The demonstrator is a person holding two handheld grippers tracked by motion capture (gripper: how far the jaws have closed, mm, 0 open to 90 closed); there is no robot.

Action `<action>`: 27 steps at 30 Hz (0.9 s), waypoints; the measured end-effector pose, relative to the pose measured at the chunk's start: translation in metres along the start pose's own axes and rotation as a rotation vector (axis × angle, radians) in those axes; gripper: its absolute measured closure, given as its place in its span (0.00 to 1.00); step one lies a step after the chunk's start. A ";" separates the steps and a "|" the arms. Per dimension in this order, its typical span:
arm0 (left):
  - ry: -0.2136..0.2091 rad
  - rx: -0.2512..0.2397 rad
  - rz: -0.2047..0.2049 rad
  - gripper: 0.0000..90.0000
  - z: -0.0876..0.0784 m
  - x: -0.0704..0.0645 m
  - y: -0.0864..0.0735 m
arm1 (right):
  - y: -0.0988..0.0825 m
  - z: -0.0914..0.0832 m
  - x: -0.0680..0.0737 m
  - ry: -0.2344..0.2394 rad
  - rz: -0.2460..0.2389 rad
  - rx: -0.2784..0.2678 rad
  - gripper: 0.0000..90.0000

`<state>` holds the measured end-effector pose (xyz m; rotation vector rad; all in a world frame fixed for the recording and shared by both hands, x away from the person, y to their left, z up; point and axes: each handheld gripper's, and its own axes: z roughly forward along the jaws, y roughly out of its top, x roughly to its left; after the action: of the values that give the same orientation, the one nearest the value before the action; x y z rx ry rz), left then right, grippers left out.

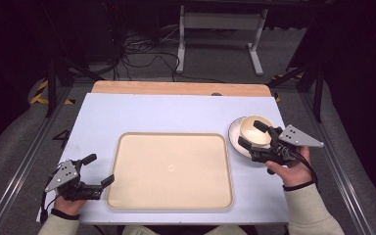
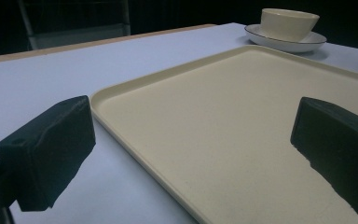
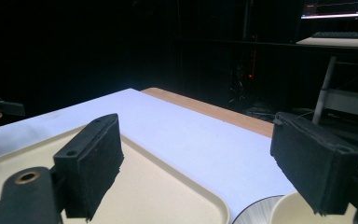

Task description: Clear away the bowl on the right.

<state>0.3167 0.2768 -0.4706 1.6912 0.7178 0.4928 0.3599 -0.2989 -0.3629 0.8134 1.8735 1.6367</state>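
Two grippers are working over a white table (image 1: 127, 115) that is taking up most of the high view, with a strip of bare wood (image 1: 176, 88) running along its far edge. Sitting in the middle of the near half is a large cream tray (image 1: 171, 169), rectangular with rounded corners, and its flat bed is carrying nothing. At the tray's far right corner, just beside its rim but apart from it, a white plate (image 1: 235, 134) is lying on the table, and a cream bowl (image 1: 254, 129) is standing upright on that plate; in the left gripper view the bowl (image 2: 289, 23) and plate (image 2: 286, 42) are showing beyond the tray (image 2: 242, 130). The right gripper (image 1: 253, 135) is hovering over the bowl with its jaws spread wide, one near each side of the rim and neither pressing it; in the right gripper view the bowl's edge (image 3: 298, 210) is peeking up beneath the jaws. The left gripper (image 1: 100, 169) is sitting low at the tray's near left corner, jaws likewise gaping, one over the table and one over the tray's edge, holding nothing.
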 end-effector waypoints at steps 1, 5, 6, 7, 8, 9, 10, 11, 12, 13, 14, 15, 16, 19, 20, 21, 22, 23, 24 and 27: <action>0.000 0.001 0.000 0.00 0.000 0.000 0.000 | 0.001 0.000 -0.002 -0.006 -0.001 0.001 0.18; 0.005 0.003 0.000 0.00 0.000 0.000 0.000 | 0.003 0.000 -0.011 -0.024 0.013 0.014 0.19; 0.005 0.005 -0.001 0.00 0.000 0.000 0.000 | 0.004 0.000 -0.012 -0.029 0.013 0.014 0.19; 0.007 0.005 -0.002 0.00 0.000 0.000 0.000 | 0.005 0.000 -0.015 -0.036 0.015 0.018 0.19; 0.007 0.005 -0.002 0.00 0.000 0.000 0.000 | 0.005 0.000 -0.015 -0.036 0.015 0.018 0.19; 0.011 0.007 -0.003 0.00 0.000 0.000 0.000 | 0.008 -0.001 -0.020 -0.054 0.012 0.023 0.18; 0.014 0.003 -0.005 0.00 0.001 0.000 0.000 | 0.008 -0.001 -0.020 -0.054 0.012 0.023 0.18; 0.017 0.007 -0.004 0.00 0.001 0.001 0.000 | 0.009 -0.001 -0.021 -0.059 0.009 0.023 0.19; 0.021 0.007 -0.004 0.00 0.000 0.000 0.000 | 0.010 -0.001 -0.024 -0.067 0.007 0.026 0.18; 0.027 0.005 -0.004 0.00 0.000 0.001 0.000 | 0.011 -0.002 -0.026 -0.075 0.005 0.028 0.19; 0.031 0.007 -0.005 0.00 0.000 0.001 0.000 | 0.012 -0.002 -0.029 -0.084 0.010 0.029 0.19; 0.034 0.007 -0.004 0.00 0.000 0.001 0.000 | 0.013 -0.002 -0.031 -0.093 0.006 0.030 0.19; 0.035 0.007 -0.005 0.00 0.000 0.001 0.000 | 0.014 -0.003 -0.033 -0.102 0.006 0.029 0.19; 0.040 0.007 -0.005 0.00 0.000 0.001 0.000 | 0.015 -0.004 -0.040 -0.125 0.008 0.036 0.19; 0.040 0.008 -0.006 0.00 0.000 0.001 0.000 | 0.016 -0.004 -0.042 -0.134 0.012 0.037 0.19; 0.040 0.008 -0.006 0.00 0.000 0.001 0.000 | 0.016 -0.004 -0.045 -0.142 0.011 0.037 0.19; 0.041 0.007 -0.006 0.00 0.000 0.001 0.000 | 0.016 -0.004 -0.047 -0.152 0.012 0.041 0.19; 0.041 0.007 -0.006 0.00 0.000 0.001 0.000 | 0.016 -0.004 -0.049 -0.161 0.015 0.046 0.19; 0.041 0.007 -0.006 0.00 0.000 0.001 0.000 | 0.017 -0.004 -0.052 -0.167 0.011 0.048 0.19; 0.040 0.008 -0.006 0.00 0.000 0.001 0.000 | 0.017 -0.004 -0.056 -0.179 0.015 0.052 0.19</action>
<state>0.3174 0.2775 -0.4710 1.6901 0.7546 0.5219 0.3966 -0.3407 -0.3454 0.9641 1.7940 1.4769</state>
